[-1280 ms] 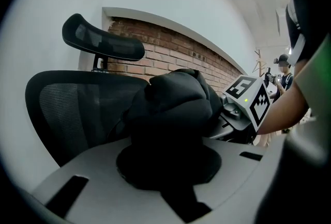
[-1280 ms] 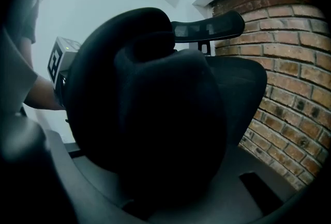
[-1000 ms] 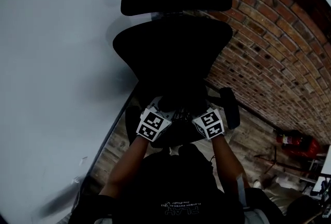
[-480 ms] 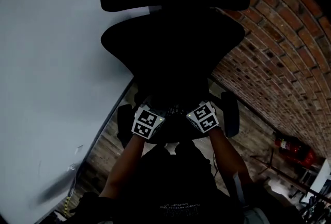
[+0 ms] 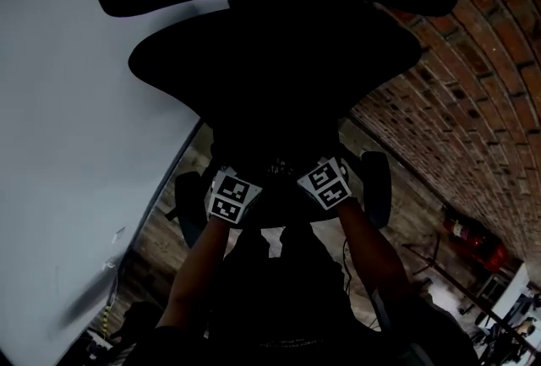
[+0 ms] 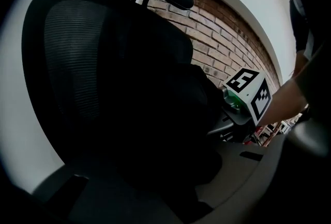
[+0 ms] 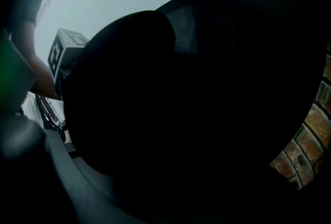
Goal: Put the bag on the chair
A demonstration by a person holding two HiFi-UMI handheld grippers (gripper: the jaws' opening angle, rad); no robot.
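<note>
Left gripper (image 5: 242, 183) and right gripper (image 5: 304, 173): jaws clamped on black bag (image 6: 170, 119), low against office chair (image 6: 72, 62) backrest. Set-down and release remain.

The left forearm (image 5: 196, 271) and right forearm (image 5: 372, 259) reach forward and down, side by side; the left gripper (image 5: 230, 193) and right gripper (image 5: 325, 183) sit near each other, their jaws too dark to read

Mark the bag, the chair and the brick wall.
bag (image 6: 170, 114): left gripper view, its dark bulging side.
chair (image 6: 72, 62): left gripper view, backrest mesh.
brick wall (image 5: 473, 102): head view, bare bricks at right.
</note>
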